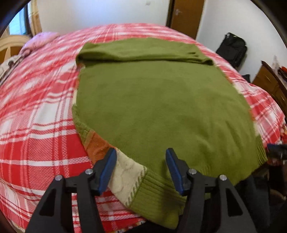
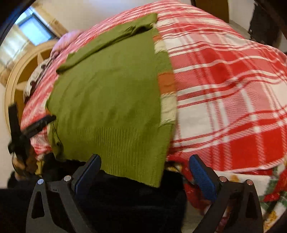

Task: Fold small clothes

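Observation:
A green knitted sweater (image 1: 152,100) with cream and orange patches along its edges lies flat on a red and white plaid blanket (image 1: 35,114); its sleeves are folded across the far end. My left gripper (image 1: 140,154) is open over the near left corner of the ribbed hem, its blue pads apart from the knit. In the right wrist view the sweater (image 2: 107,100) hangs its hem over the bed's near edge. My right gripper (image 2: 145,158) stands wide open around the hem's right corner without pressing on it.
The blanket (image 2: 224,89) covers a bed with a pale wooden headboard (image 2: 19,77) and a pink pillow (image 1: 41,39) at the far end. A black backpack (image 1: 231,48), a wooden door (image 1: 186,16) and a wooden cabinet (image 1: 272,86) stand beyond the bed.

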`<state>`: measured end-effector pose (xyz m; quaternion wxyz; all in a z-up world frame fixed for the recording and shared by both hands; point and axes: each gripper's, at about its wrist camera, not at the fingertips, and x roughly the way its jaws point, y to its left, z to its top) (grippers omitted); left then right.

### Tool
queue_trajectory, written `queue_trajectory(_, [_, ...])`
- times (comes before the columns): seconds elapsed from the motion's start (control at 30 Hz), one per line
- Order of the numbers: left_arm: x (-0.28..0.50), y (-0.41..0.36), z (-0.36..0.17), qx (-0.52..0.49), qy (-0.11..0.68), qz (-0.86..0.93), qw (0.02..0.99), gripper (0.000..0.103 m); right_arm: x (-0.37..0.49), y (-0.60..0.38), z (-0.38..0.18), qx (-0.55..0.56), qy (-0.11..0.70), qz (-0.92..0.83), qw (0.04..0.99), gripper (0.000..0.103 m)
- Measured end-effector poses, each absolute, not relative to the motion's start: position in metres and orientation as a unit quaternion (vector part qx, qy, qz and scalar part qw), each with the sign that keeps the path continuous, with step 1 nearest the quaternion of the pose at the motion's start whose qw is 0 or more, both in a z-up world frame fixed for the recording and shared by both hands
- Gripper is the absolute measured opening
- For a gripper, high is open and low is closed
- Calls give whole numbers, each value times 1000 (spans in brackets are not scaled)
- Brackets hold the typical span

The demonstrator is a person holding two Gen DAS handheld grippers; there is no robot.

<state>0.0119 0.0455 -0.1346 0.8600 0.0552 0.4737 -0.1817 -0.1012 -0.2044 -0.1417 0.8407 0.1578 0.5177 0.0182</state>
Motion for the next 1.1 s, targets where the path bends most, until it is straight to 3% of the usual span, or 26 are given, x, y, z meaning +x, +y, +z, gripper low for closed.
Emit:
queue_trajectory(0.03, [14,43,-134,58,472,-175,862,61,-98,-203,-147,158,521,24,839,87])
queue_trajectory(0.1, [14,37,-132,71,469,-173,863,67,-88,-202,-155,164,529,27,832,61])
queue_trajectory(0.13, [15,35,-132,78,470,-168,863,67,-87,-203,-160,169,534,24,828,59])
queue_trajectory(0.33, [6,40,-141,132,475,-124,861,67,-92,-197,-175,178,558,51,809,59])
queue_trajectory(0.4, [-3,54,-142,135,482,-117,858,69,-92,-191,-171,160,558,57,812,50])
queue_trajectory(0.67, [-34,136,-140,85,505,-78,856,67,-90,-209,-174,216,546,74,806,48])
queue_trajectory(1.03, [-32,115,-158,3,514,-181,839,67,-91,-203,-191,231,569,93,784,48])
queue_trajectory(1.07, [-32,113,-164,-5,525,-189,830,66,-90,-198,-192,223,570,95,785,38])
queue_trajectory(1.1, [-31,111,-170,-9,538,-193,820,58,-90,-195,-192,217,570,99,787,16])
